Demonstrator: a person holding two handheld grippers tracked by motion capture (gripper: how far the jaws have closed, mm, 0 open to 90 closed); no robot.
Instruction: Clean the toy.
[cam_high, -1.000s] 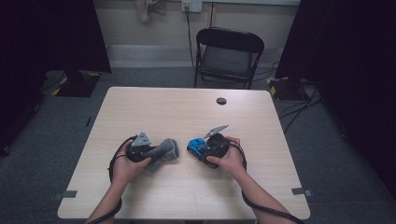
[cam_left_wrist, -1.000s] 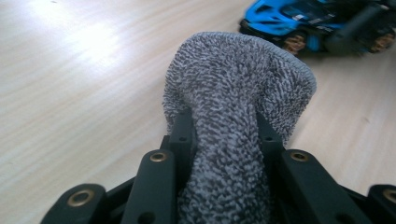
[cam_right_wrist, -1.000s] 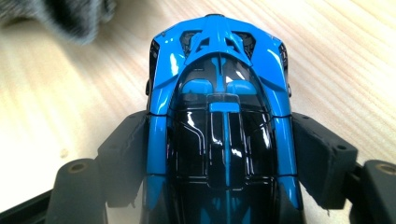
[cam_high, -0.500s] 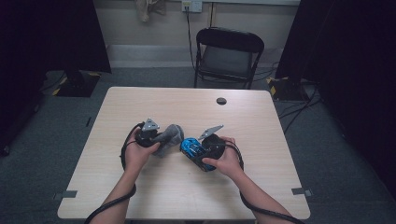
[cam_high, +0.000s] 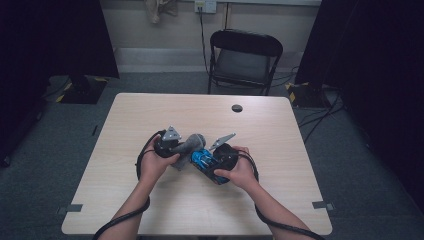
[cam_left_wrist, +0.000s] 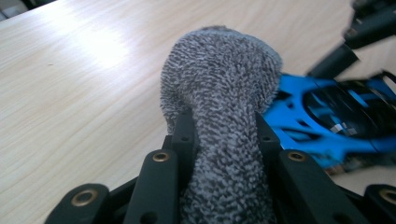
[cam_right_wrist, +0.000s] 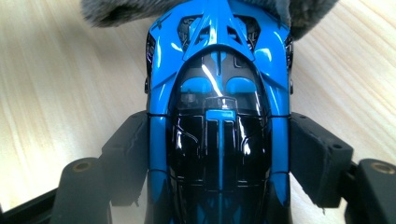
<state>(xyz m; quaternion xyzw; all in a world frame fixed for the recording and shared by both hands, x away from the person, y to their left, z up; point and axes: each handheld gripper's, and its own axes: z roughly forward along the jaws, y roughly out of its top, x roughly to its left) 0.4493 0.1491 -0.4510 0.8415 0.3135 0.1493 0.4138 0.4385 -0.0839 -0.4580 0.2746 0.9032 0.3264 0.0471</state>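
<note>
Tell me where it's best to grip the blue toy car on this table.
Grip the blue toy car across its flat flanks at mid-body, coming in from its rear end along its length, probably the surest hold. The right tongs already clamp it that way, one jaw on each side. The roof is rounded and glossy, so a pinch from above would likely slip.

a light wooden table (cam_high: 150, 210) with rounded corners stands on grey carpet. a small round black disc (cam_high: 237, 108) lies on its far side, right of centre. pale wood grain runs across the whole surface.
</note>
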